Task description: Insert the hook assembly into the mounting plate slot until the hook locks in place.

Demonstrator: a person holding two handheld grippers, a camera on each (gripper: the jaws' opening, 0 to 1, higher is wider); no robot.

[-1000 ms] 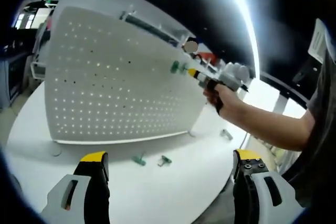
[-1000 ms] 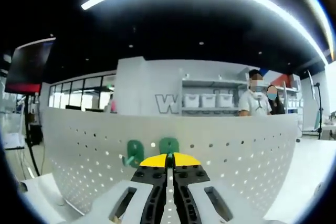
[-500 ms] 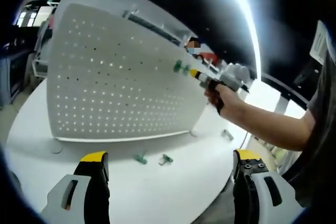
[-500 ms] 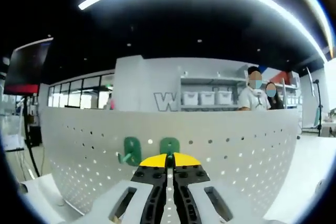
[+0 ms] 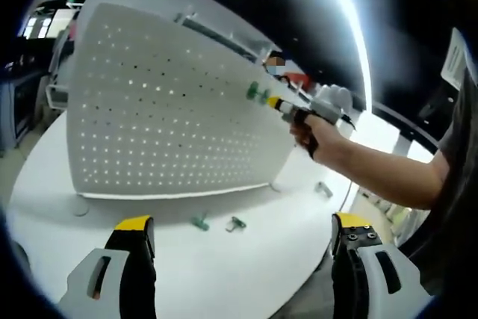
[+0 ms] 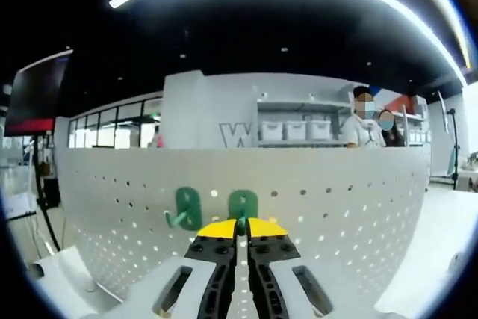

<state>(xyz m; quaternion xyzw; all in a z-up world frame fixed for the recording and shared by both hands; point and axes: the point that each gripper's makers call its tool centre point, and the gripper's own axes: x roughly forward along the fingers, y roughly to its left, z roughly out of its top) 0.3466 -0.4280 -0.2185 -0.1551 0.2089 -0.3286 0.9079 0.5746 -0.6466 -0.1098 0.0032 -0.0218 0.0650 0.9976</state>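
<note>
The person's right forearm [image 5: 373, 173] reaches in from the right edge of the left gripper view, bare and slightly bent, its hand [image 5: 312, 134] wrapped round the grey body of the right gripper [image 5: 275, 102], which points its yellow-tipped nose at the upper right part of the mounting plate [image 5: 164, 125]. The plate is a white sheet, matt and evenly perforated with rows of small round holes, standing upright on the round white bench [image 5: 224, 274].

In the right gripper view the right gripper [image 6: 240, 228] shows its two jaws pressed together with only a hairline seam between the yellow tips, closed on the hook assembly [image 6: 243, 205], a green plastic tab with a rounded top and a pale hole in it, lying flat against the plate [image 6: 336, 214]. Just left of it on the plate sits a second green hook [image 6: 184, 208], the same rounded shape, with a short prong curling out at its lower left. From the left gripper view both green pieces [image 5: 258, 94] show as small dots on the plate just beyond the gripper's nose.

The left gripper [image 5: 243, 233] hangs low before the plate, its jaws spread wide with nothing between them. On the bench in front of the plate's lower edge lie two spare green hooks [image 5: 218, 223], and another small piece [image 5: 323, 190] lies to the plate's right.
</note>
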